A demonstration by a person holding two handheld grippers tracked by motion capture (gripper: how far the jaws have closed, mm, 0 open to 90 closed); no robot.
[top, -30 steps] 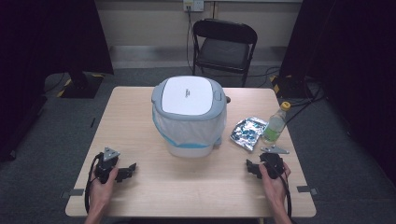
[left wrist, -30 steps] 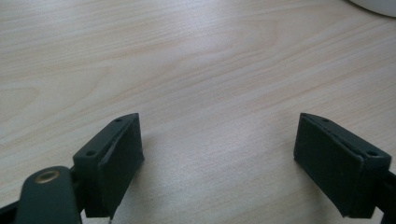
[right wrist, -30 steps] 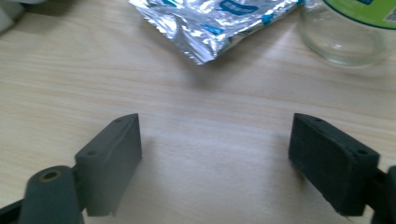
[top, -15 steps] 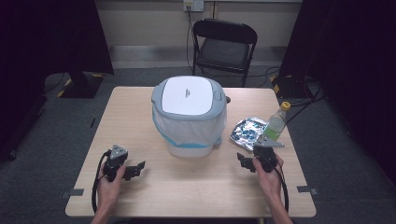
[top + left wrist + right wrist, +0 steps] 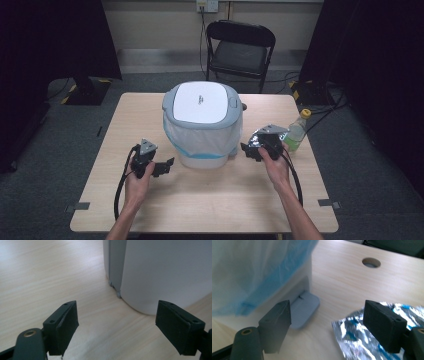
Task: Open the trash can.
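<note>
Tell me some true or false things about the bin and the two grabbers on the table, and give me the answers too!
1. The bin has its lid shut. True.
2. The left gripper is squeezing the bin. False: its jaws stand open with bare table between them, and the bin is just ahead.
3. A shiny foil packet lies on the table near the right gripper. True.
4. The right gripper is holding the bottle. False: its jaws are open and hold nothing, and the bottle stands on the table behind it.
5. A grey foot pedal sticks out at the bottom of the bin. True.
</note>
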